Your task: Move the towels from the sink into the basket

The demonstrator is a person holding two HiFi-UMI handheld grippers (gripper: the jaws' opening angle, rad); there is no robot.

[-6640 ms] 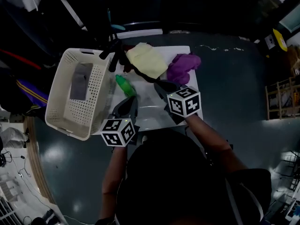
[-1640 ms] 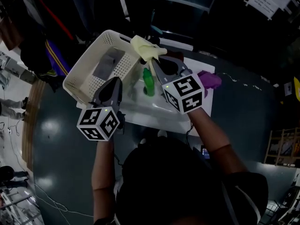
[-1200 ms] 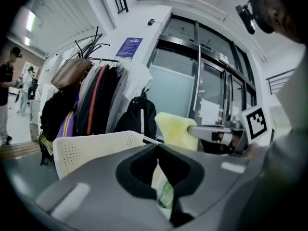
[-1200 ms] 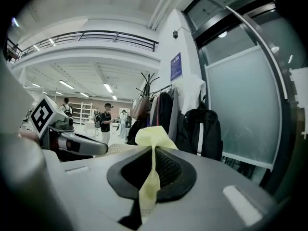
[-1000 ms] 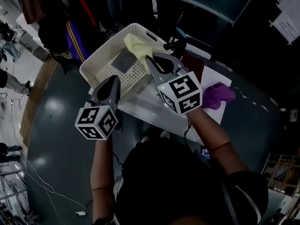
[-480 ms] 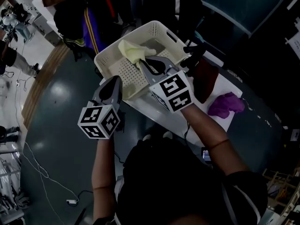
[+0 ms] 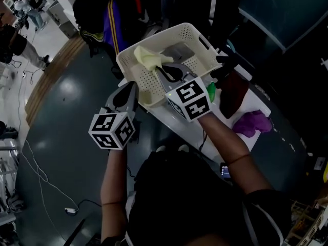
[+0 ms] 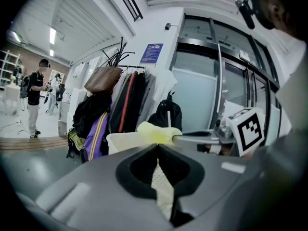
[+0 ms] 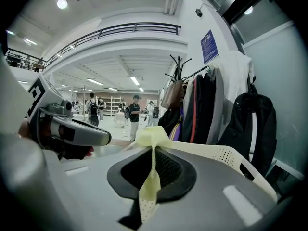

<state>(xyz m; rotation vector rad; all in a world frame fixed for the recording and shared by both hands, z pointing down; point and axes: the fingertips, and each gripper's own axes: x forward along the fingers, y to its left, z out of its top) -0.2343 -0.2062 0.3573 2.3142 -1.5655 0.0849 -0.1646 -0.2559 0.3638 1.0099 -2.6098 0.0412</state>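
My jaws pinch the pale yellow towel (image 9: pixel 152 137), its bunched end poking up past their tips. The white basket (image 9: pixel 226 154) lies just beyond, the left gripper (image 9: pixel 103 137) alongside.

Head view is dim, with glare on the floor (image 7: pixel 66 88); both gripper views are bright (edges bend, go dark)

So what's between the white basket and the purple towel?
A green bottle and a dark brownish object sit between the basket and the purple towel, in the head view.
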